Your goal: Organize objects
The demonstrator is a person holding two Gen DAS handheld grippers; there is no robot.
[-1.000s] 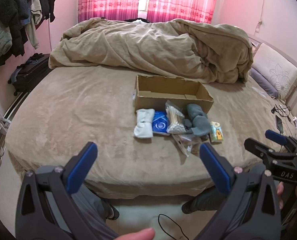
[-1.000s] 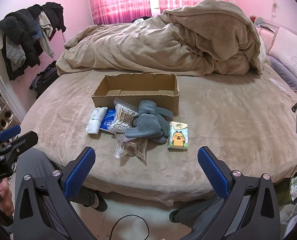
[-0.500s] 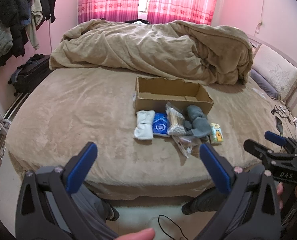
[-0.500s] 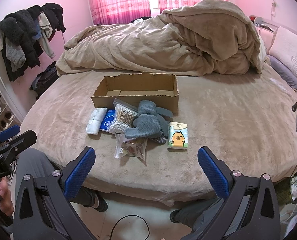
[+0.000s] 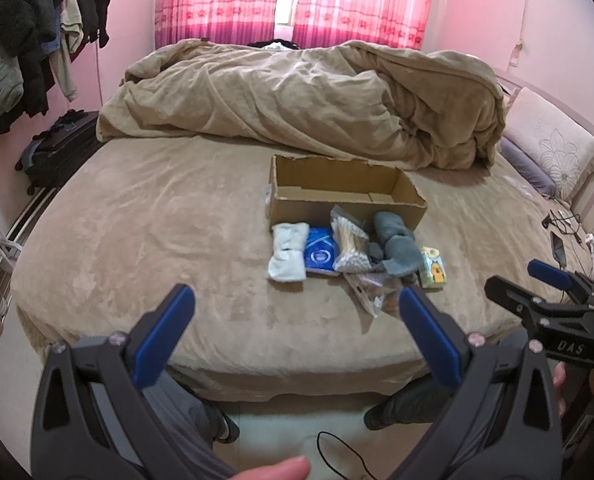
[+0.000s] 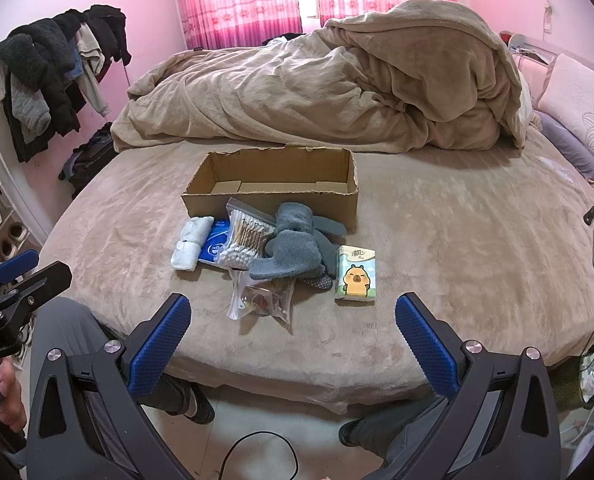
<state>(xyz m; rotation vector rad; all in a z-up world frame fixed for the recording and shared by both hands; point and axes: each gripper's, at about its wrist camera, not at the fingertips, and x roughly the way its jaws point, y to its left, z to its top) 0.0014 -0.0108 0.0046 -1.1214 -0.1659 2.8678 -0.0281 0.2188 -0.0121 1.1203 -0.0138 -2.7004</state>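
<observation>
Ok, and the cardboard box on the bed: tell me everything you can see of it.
The cardboard box is a plain brown, shallow oblong carton, open on top with ragged torn rims and nothing visible inside. It sits upright on the tan bedspread, before the heaped duvet. The cotton swab bag and grey socks lie against its near wall.

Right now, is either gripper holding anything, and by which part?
Nothing is held. The left gripper and right gripper both have their jaws wide open short of the bed; the socks and other items lie untouched by the box.
</observation>
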